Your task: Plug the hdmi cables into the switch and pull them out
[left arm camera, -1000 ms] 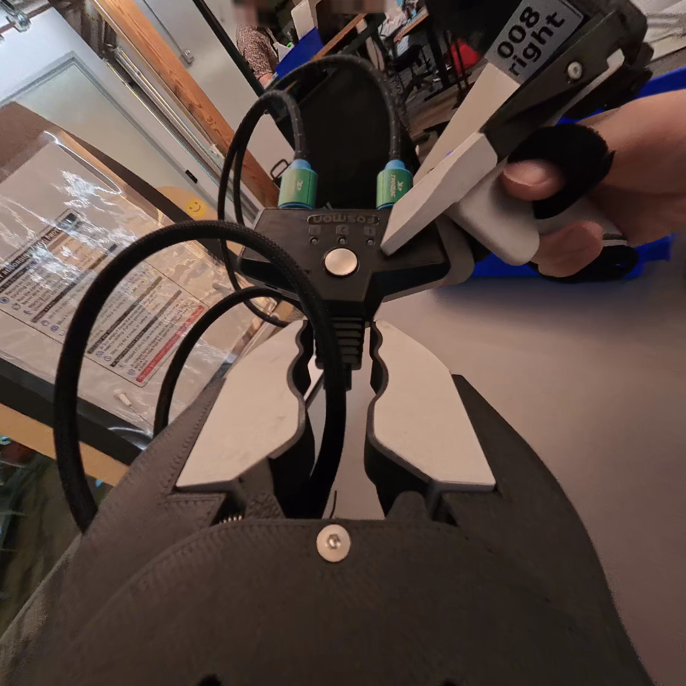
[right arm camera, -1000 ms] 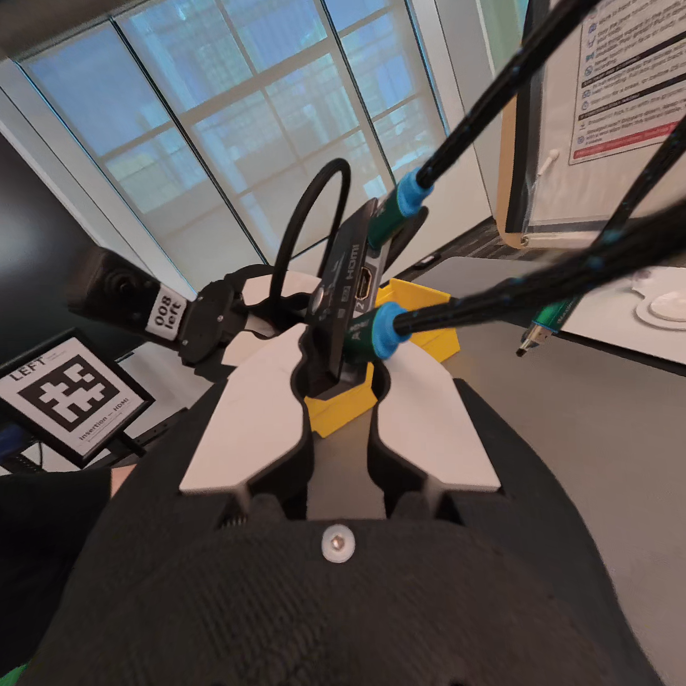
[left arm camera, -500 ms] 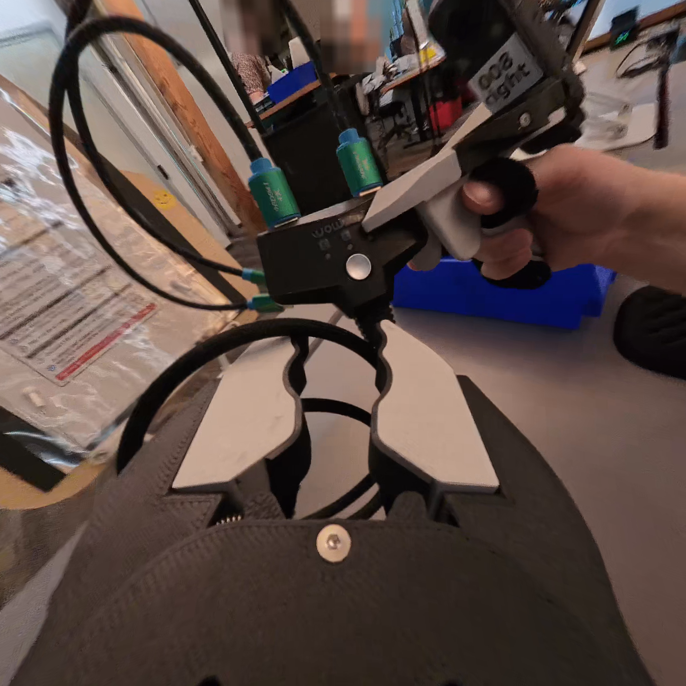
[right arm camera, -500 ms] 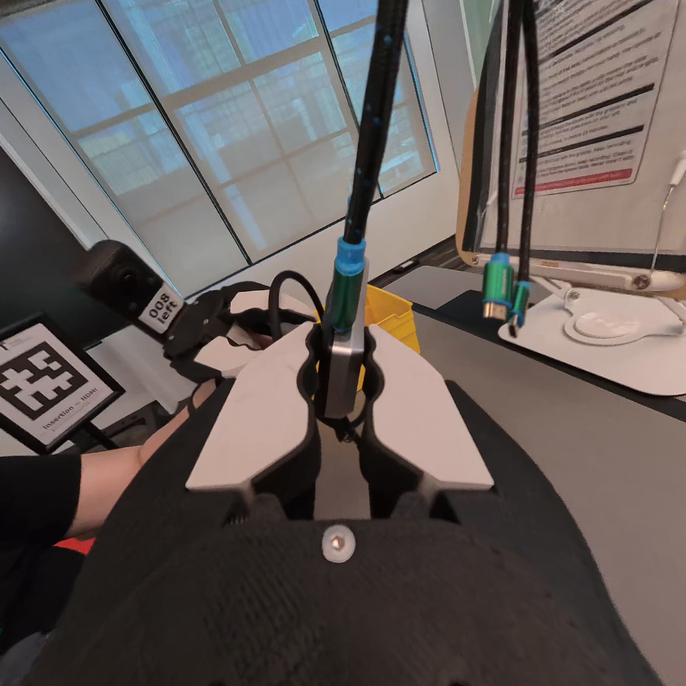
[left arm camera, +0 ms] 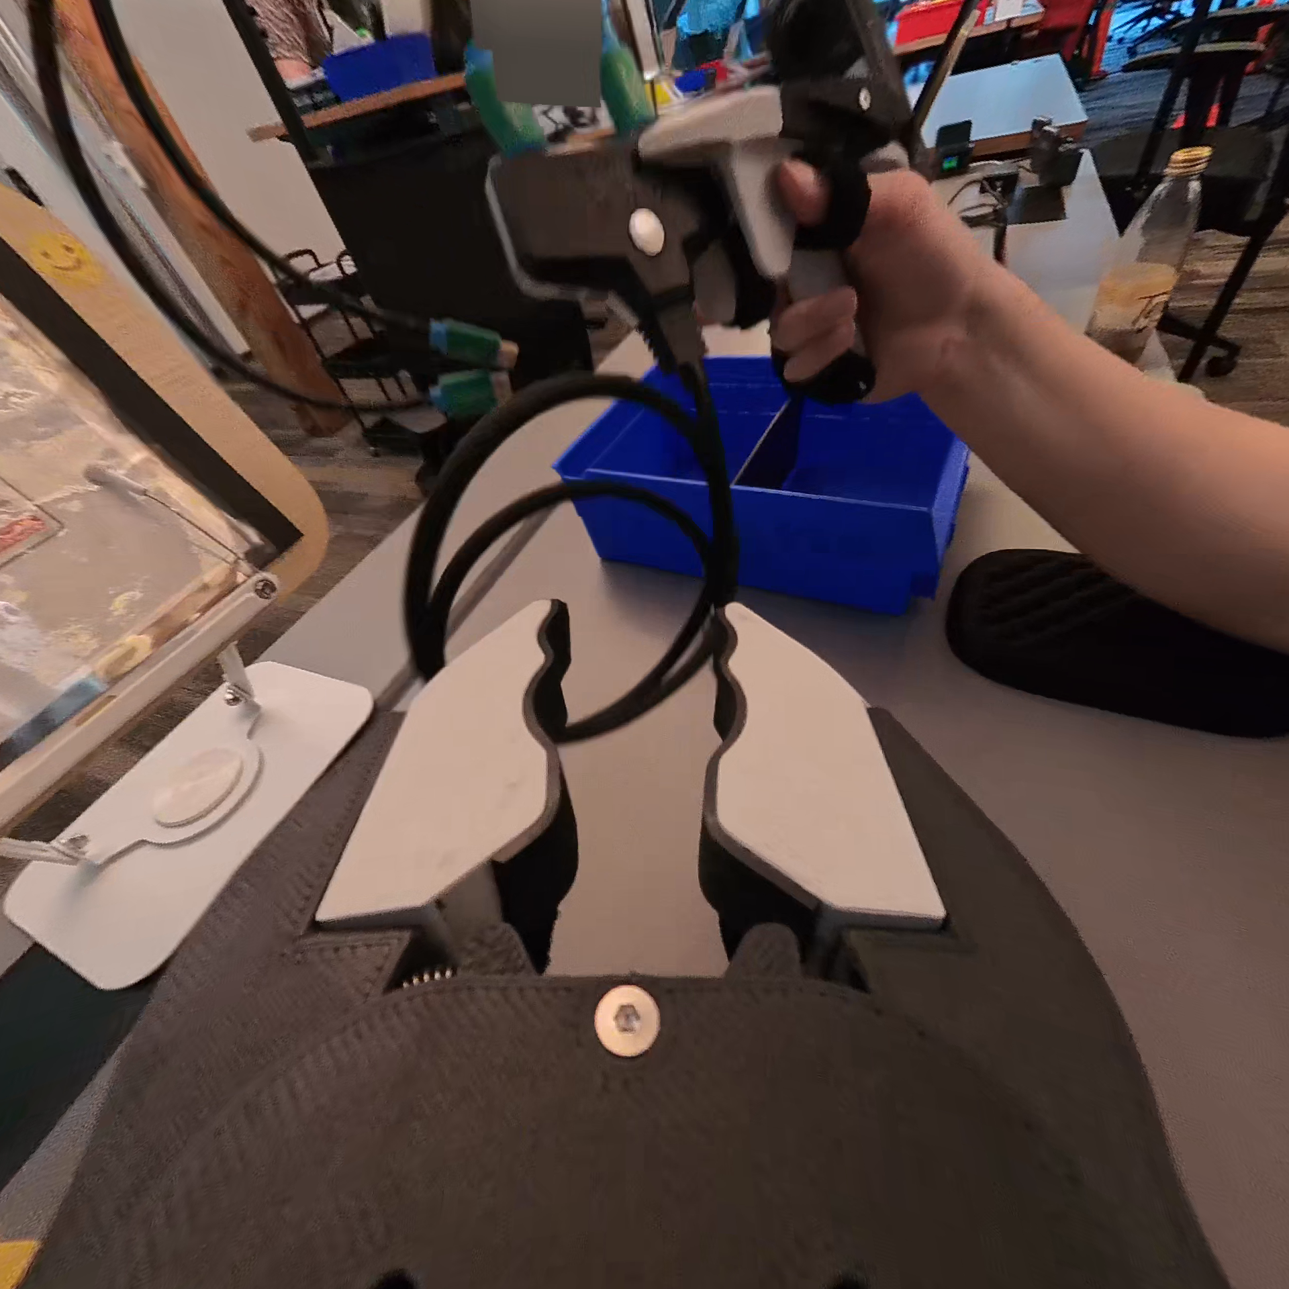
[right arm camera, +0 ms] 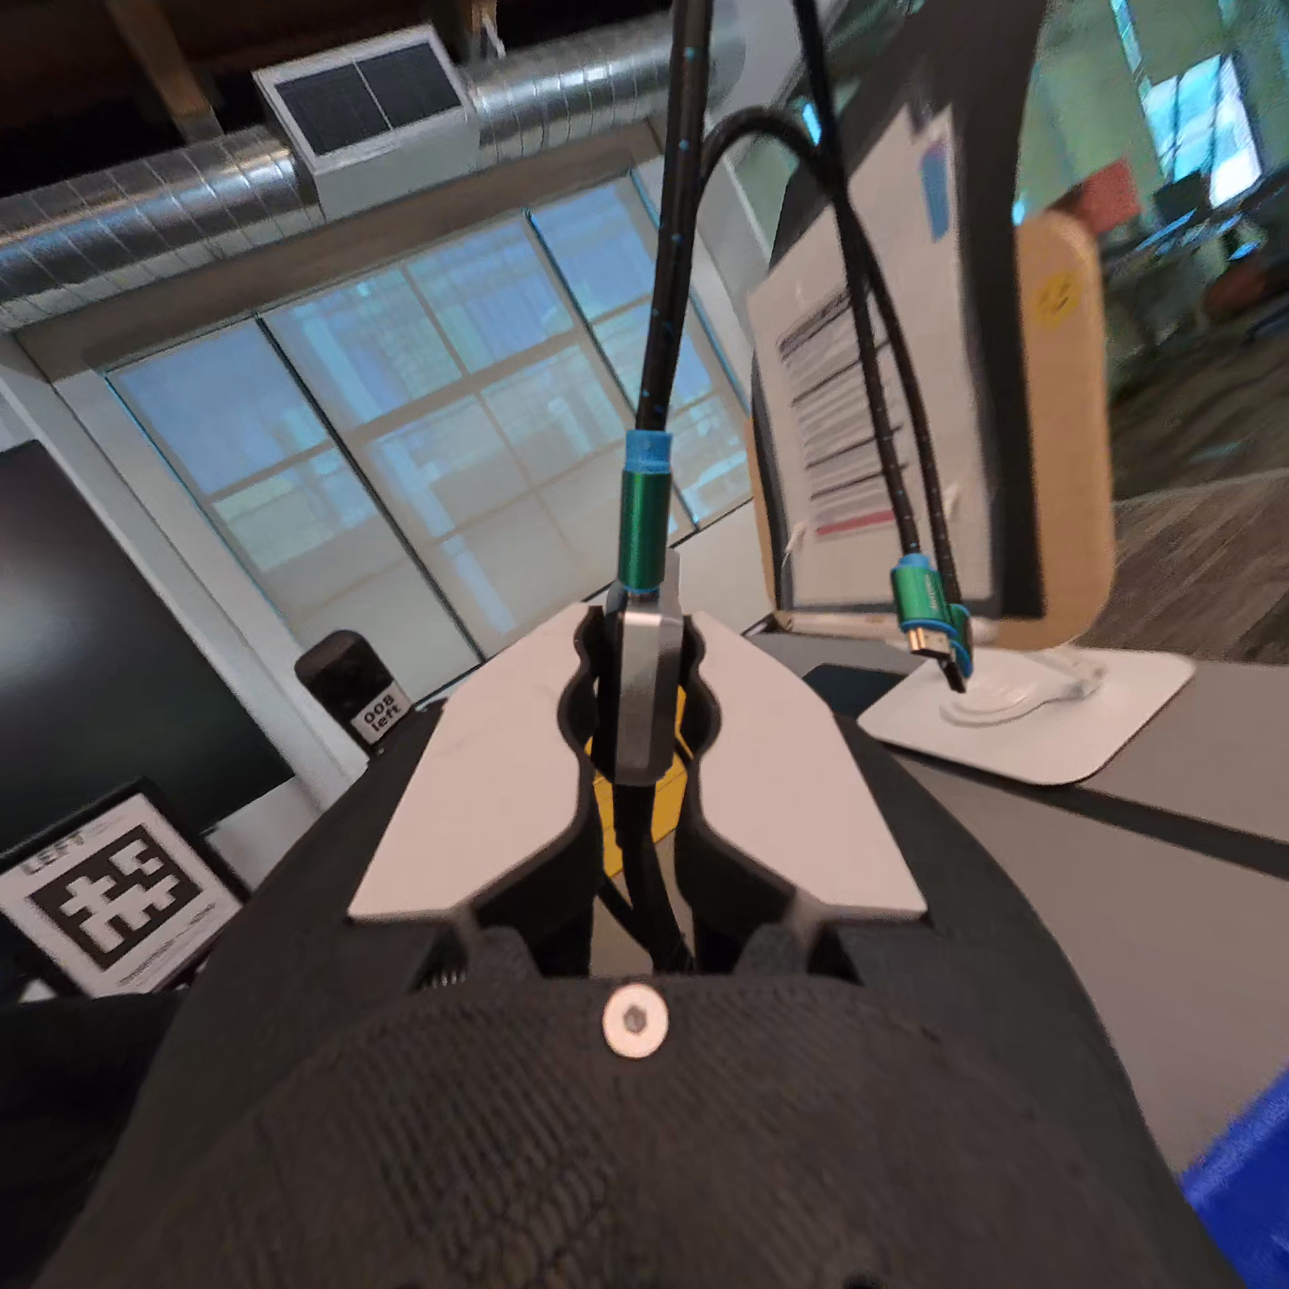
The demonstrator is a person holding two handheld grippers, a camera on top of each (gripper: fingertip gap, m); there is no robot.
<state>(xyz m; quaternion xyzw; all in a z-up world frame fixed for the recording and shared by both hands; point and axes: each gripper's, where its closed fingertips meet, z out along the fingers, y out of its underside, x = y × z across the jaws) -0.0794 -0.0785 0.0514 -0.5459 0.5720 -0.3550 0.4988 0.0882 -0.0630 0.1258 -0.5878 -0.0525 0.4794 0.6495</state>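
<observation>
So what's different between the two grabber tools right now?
The right gripper is shut on the black switch, held up above the table; the left gripper is open and holds nothing, only a loop of the switch's black cable passing between its fingers. The right gripper points upward toward the windows, while the left gripper looks out low over the grey table. Both share pale flat fingers on a black body.

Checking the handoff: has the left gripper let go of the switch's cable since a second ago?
Yes. The left gripper is open and has backed away from the switch, which the right gripper holds up above the blue bin.
</observation>
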